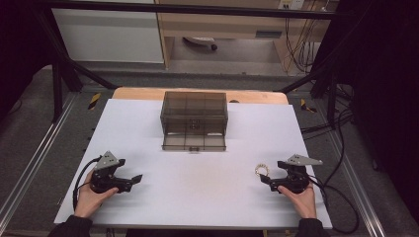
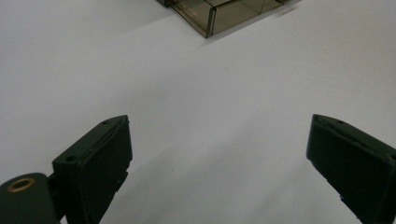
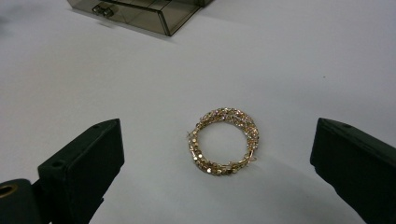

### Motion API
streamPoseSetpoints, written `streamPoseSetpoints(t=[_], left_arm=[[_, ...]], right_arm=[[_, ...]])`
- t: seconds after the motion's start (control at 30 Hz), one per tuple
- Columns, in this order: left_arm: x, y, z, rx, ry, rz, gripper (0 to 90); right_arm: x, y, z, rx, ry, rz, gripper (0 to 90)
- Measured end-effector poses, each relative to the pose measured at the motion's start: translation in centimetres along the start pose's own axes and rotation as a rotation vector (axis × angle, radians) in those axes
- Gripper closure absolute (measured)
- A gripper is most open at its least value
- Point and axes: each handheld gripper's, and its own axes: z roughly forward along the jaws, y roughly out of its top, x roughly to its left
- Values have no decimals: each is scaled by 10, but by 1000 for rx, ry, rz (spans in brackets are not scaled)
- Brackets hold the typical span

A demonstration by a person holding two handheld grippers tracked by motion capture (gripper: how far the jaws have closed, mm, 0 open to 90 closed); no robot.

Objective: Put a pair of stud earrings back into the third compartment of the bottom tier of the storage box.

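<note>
1. As it lies flat on the white table (image 1: 197, 197), the gold beaded bracelet (image 3: 223, 141) rests near the right edge, toward the person's side, well apart from the other things.
2. It looks light and thin, made from many small beads in a coil, so I judge it a little springy, easy to slide on the smooth surface, and possible to bend if pressed hard.
3. The best hold is probably across the ring, one jaw outside each side, or on one part of the band.
4. The right gripper (image 3: 215, 154) points at the bracelet with its jaws wide apart; the bracelet lies between them and just ahead, not touched.
5. The left gripper (image 2: 219, 154), near the left edge, has its jaws apart over bare table.
6. A smoky transparent drawer box (image 1: 194, 120) stands near the far edge in the middle, its lower drawer pulled out.
7. Around the table are a black metal frame, grey floor and cables.
</note>
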Motion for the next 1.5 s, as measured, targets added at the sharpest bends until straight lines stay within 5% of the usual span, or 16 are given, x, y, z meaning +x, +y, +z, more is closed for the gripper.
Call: streamPoseSetpoints(t=[0.27,0.5,0.63,1.03,1.5], left_arm=[[-1,0,0,1,3,2,67],[-1,0,-1,0,2,1,67],[0,0,-1,-4,4,-1,68],[0,0,-1,-6,5,-1,68],[-1,0,0,0,6,5,70]], right_arm=[[-2,10,1,22,-51,-9,101],[-9,17,8,53,-46,-13,238],[-13,18,15,73,-82,-7,323],[-16,13,24,106,-56,-8,627],[-17,12,26,125,-50,-22,779]])
